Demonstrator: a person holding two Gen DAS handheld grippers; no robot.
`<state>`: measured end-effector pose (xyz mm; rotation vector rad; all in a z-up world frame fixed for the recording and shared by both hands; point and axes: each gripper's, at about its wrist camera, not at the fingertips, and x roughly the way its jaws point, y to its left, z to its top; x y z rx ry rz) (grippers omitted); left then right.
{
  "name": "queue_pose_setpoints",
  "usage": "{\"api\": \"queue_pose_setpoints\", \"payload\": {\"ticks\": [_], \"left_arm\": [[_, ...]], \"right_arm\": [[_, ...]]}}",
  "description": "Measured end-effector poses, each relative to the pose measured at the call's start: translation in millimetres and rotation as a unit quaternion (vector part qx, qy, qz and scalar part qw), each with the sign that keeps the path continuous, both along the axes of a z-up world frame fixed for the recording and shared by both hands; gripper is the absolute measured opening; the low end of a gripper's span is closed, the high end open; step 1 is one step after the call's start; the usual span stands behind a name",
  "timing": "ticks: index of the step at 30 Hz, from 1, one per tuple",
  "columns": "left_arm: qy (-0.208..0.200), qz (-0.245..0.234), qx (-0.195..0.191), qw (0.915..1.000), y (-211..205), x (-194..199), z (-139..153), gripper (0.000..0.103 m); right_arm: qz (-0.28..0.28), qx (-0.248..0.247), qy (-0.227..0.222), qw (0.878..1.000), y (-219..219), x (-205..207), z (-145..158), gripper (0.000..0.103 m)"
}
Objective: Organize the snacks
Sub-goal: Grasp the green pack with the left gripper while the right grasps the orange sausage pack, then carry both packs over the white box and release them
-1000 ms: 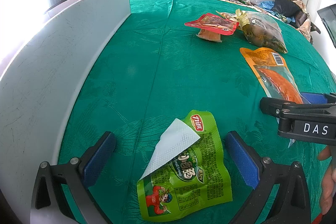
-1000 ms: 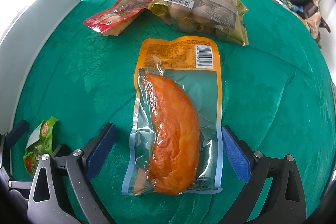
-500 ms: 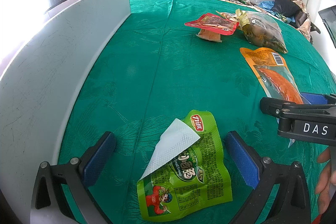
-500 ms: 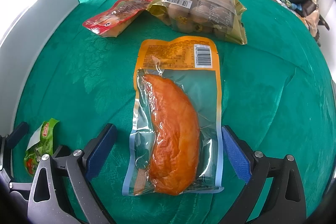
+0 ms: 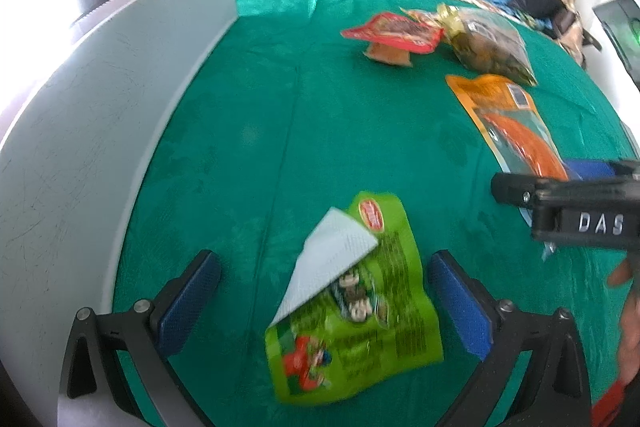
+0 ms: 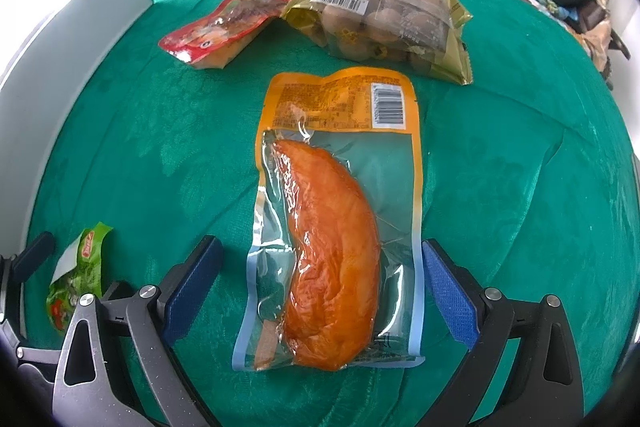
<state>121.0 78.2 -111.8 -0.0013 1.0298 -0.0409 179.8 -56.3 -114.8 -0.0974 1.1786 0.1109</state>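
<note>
My left gripper (image 5: pixel 320 291) stands wide, jaws just closing a little, straddling the green packet (image 5: pixel 360 315) (a white flap folded over it) without touching; my right gripper (image 6: pixel 320 283) gapes around the orange pouch (image 6: pixel 336 227), pads clear; red packet (image 6: pixel 228 23) and nut bag (image 6: pixel 384 23) lie beyond on the green cloth (image 6: pixel 520 147).

Four snack packs lie flat on green cloth: a crumpled green pouch (image 5: pixel 356 311) with a white flap nearest; a clear orange-topped chicken pack (image 6: pixel 340 219), label up; beyond, touching, a red pouch (image 6: pixel 228 27) and a yellow-edged bag (image 6: pixel 384 19) of brown balls.
</note>
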Motion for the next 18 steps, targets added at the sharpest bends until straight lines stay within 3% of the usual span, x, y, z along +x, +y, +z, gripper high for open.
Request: {"api": "queue_pose_setpoints", "payload": {"ticks": [1, 2, 4, 5, 8, 11, 18], "left_arm": [[-0.003, -0.005, -0.001, 1.0000, 2.5, -2.4, 4.7, 0.070], [-0.005, -0.007, 0.000, 1.0000, 4.0, -3.9, 7.3, 0.060], [0.005, -0.007, -0.014, 0.9999, 11.0, -4.9, 9.2, 0.057], [0.005, -0.008, -0.018, 0.9998, 14.0, -7.2, 9.7, 0.056], [0.005, -0.006, -0.040, 0.9992, 20.9, -18.0, 10.2, 0.055], [-0.003, -0.003, -0.063, 0.9980, 25.4, -32.6, 13.2, 0.055], [-0.018, -0.003, -0.056, 0.9983, 24.1, -44.8, 29.5, 0.055]], "right_arm": [[0.005, -0.002, 0.007, 1.000, -0.3, 0.7, 1.0, 0.094], [0.010, -0.002, 0.014, 1.000, -2.1, 0.0, 2.9, 0.090], [0.013, 0.001, 0.016, 1.000, -7.0, -3.4, 8.0, 0.062], [0.014, 0.002, 0.014, 1.000, -10.0, -5.6, 10.3, 0.059], [0.011, 0.027, 0.024, 0.999, -21.6, -13.8, 11.7, 0.058], [-0.012, 0.093, 0.029, 0.995, -40.8, -27.8, 15.4, 0.058], [-0.045, 0.218, 0.039, 0.974, -64.4, -52.7, 18.6, 0.058]]}}
